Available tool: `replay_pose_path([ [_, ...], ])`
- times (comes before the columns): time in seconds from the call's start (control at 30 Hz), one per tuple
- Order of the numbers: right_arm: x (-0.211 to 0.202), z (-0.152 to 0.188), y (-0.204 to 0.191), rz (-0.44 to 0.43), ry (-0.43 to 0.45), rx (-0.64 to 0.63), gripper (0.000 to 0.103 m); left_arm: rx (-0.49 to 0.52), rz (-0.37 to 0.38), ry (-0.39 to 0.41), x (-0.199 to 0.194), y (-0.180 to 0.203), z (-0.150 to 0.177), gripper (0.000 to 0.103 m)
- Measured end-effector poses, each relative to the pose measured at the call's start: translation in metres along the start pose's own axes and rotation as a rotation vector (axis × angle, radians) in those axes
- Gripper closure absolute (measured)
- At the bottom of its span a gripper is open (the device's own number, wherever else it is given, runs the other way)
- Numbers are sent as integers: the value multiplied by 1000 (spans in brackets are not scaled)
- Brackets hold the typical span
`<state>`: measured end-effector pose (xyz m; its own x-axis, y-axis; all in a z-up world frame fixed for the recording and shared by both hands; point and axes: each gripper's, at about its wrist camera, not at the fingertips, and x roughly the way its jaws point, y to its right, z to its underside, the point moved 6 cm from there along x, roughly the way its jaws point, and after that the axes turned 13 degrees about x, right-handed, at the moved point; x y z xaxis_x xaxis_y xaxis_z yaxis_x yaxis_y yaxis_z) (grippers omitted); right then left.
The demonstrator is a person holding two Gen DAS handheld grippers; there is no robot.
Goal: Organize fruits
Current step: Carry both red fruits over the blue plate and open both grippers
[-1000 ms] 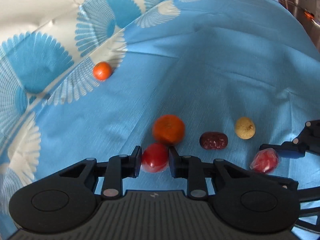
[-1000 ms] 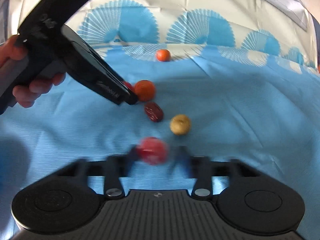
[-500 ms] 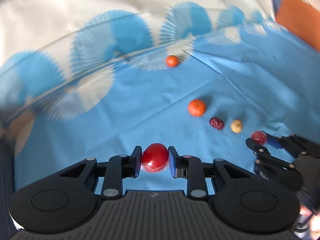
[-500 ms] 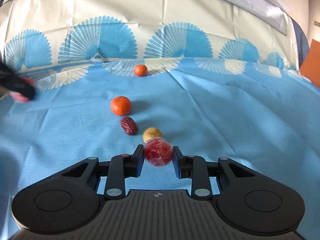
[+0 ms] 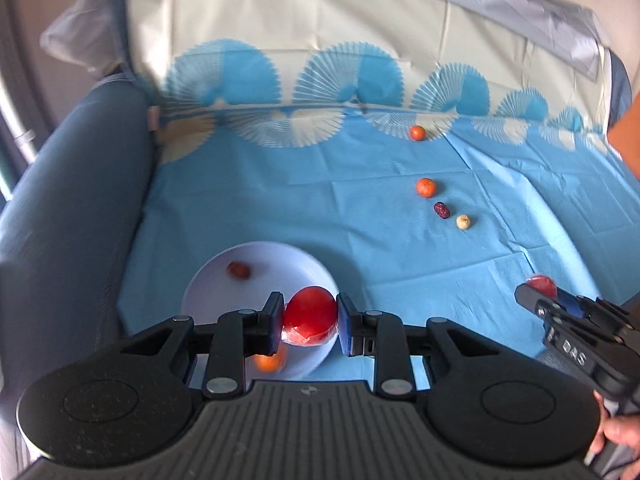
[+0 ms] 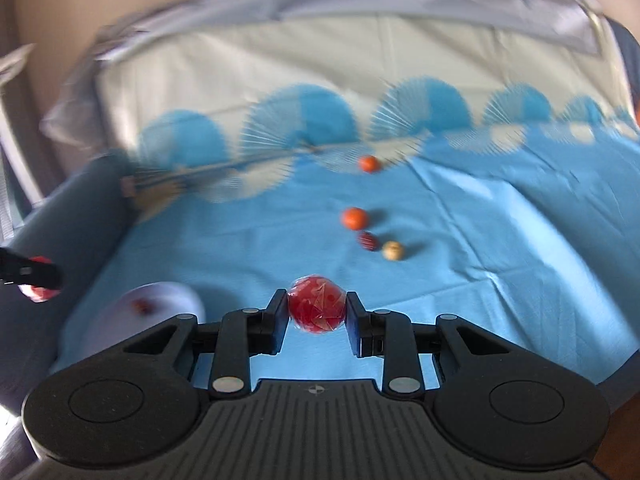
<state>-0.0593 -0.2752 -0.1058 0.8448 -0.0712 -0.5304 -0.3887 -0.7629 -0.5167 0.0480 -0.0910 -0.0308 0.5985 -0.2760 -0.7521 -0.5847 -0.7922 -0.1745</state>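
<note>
my left hand-held gripper [image 5: 310, 322] pinches a tomato [image 5: 309, 316] over the plate [image 5: 208, 280]; the right hand-held gripper [image 6: 317, 312] clamps a wrapped fruit [image 6: 317, 309]. dropped high, either could roll off.

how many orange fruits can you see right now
3. One orange fruit lies far back by the cloth's patterned border, a second sits mid-cloth beside the dark date, and a third is on the white plate, partly hidden behind the left gripper.
</note>
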Motion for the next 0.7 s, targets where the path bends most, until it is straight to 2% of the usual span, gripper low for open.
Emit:
replay_pose_path([
  [0.17, -60, 22, -46, -120, -16, -82, 72, -64, -27, 51, -57, -14, 39, 72],
  [0.33, -101, 47, -83, -197, -42, -156, 72, -113, -49, 88, -92, -29, 69, 72],
  [0.53, -132, 66, -116, -250, -23, -293, 72, -150, -83, 126, -117, -40, 93, 72],
  [0.7, -136, 67, -126, -251, -17, -324, 72, -165, -83, 145, -125, -44, 98, 72],
])
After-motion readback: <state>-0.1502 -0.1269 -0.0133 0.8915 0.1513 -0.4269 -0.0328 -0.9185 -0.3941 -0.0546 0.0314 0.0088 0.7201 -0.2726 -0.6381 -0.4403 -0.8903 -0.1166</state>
